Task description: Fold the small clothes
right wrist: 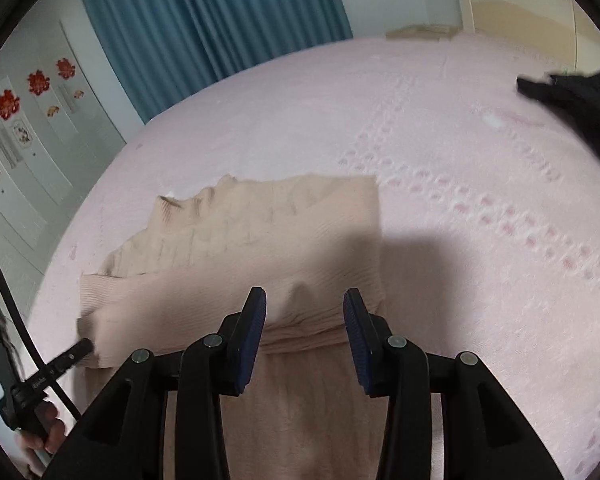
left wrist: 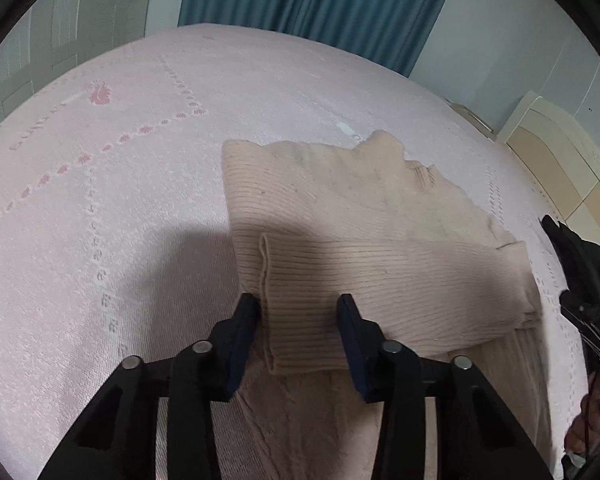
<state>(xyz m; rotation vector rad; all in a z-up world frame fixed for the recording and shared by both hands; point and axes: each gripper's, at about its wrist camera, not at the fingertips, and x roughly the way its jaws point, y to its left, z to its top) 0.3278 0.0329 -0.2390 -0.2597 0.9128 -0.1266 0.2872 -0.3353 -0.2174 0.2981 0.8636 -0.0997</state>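
Note:
A beige ribbed knit sweater (left wrist: 340, 216) lies on the pink bedspread (left wrist: 100, 200), its sleeve folded across the body. My left gripper (left wrist: 300, 312) is open, its jaws spread over the sleeve cuff (left wrist: 296, 320), holding nothing. In the right wrist view the same sweater (right wrist: 280, 232) lies ahead and under the gripper. My right gripper (right wrist: 305, 308) is open over the sweater's folded near edge, empty. The left gripper's tip (right wrist: 76, 354) shows at the sweater's left edge in that view.
A black garment (right wrist: 580, 108) lies on the bed to the right, also in the left wrist view (left wrist: 580, 256). Blue curtains (left wrist: 312, 4) hang behind the bed. A cream headboard (left wrist: 560, 152) stands at the right. A wardrobe with red flower stickers (right wrist: 36, 84) stands at the left.

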